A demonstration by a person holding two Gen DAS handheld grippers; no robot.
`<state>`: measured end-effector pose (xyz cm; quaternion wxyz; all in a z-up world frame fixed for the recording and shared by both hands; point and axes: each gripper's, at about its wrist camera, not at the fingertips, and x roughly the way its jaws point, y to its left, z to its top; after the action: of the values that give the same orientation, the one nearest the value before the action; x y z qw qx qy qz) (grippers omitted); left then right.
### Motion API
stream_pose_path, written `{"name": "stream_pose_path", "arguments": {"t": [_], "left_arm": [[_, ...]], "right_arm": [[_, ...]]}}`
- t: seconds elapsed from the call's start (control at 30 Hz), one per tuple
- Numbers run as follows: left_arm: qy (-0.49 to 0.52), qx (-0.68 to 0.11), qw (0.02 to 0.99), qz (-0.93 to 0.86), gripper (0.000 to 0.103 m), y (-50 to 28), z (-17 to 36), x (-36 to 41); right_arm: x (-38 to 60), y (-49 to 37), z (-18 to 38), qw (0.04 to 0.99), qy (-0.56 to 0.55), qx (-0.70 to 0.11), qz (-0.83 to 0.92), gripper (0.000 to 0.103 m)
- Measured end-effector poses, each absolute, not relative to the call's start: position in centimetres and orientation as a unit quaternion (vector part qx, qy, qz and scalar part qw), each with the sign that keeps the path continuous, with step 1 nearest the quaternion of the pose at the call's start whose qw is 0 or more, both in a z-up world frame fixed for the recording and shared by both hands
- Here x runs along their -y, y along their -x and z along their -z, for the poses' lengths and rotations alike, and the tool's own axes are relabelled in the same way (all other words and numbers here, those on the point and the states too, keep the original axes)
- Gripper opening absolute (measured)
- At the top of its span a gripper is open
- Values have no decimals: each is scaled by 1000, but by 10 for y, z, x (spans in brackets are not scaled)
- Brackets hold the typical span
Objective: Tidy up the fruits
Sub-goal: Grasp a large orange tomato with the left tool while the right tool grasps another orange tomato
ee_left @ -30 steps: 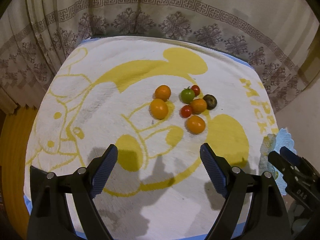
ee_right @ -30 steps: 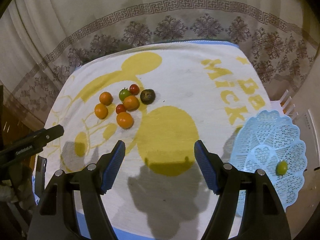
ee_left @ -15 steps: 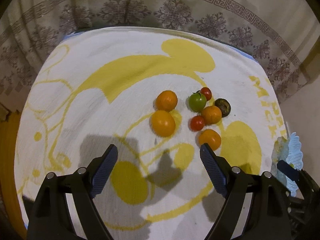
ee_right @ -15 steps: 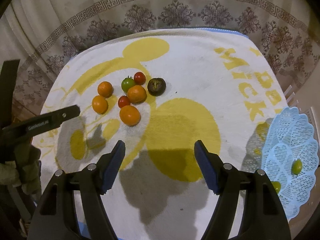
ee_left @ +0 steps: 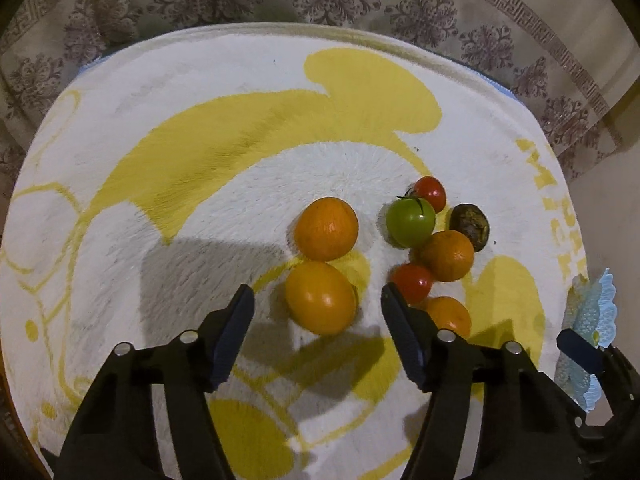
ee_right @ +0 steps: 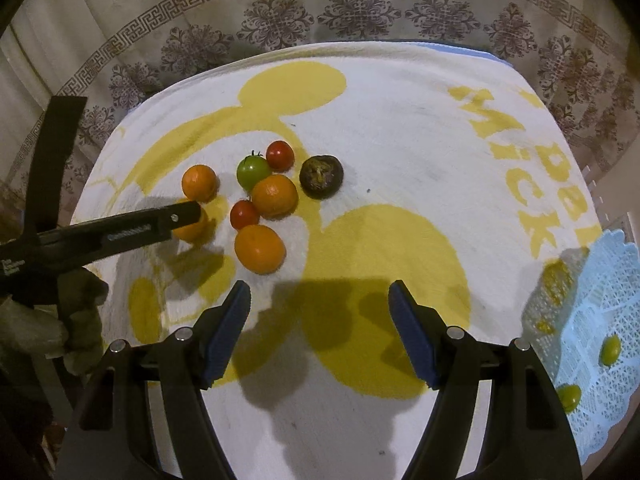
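Observation:
Several fruits lie clustered on a white-and-yellow towel (ee_left: 200,208). My left gripper (ee_left: 317,295) straddles the nearest yellow-orange fruit (ee_left: 320,298). Its jaws are closing, with a gap still on each side of the fruit. Behind that fruit sits an orange (ee_left: 326,228). To the right lie a green tomato (ee_left: 410,220), two red tomatoes (ee_left: 430,192), a dark fruit (ee_left: 470,226) and two more oranges (ee_left: 448,254). My right gripper (ee_right: 319,292) hangs open over the towel's yellow patch, holding nothing, a little short of an orange (ee_right: 259,249).
A light blue lattice basket (ee_right: 600,300) at the towel's right edge holds small green fruits (ee_right: 610,350). A finger of the left gripper (ee_right: 160,224) crosses the right wrist view, with a gloved hand (ee_right: 76,328) below it. A patterned curtain (ee_right: 280,20) hangs behind the table.
Both grippers have come forward and down toward the fruits. The left gripper's jaws have narrowed and now flank the yellow-orange fruit. The right jaws keep the same width.

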<state>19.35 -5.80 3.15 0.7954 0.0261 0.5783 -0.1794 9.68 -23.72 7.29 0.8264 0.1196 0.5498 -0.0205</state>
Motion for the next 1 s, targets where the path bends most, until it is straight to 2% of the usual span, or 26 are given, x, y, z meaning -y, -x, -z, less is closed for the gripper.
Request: {"name": "stream_pose_path", "arguments": {"t": [0.13,0.27,0.8,1.0], "left_arm": [[-25,-593,784,184,45,-200,-21,60],[-16,-592,781,199,39,-200,-18,58],[-6,-581,790,198,38,-187,-35,34],[4,-583,791,184,38,-184,-37,21]], "right_arm": [[231,-108,-66,823,-117,-555,13,73],[225,-117,-61,822,-115,-558,5,73],[199,-155,-28,810,-99,-578,-21,73],[192,-161,-11,806,-71,-587,-14,60]]}}
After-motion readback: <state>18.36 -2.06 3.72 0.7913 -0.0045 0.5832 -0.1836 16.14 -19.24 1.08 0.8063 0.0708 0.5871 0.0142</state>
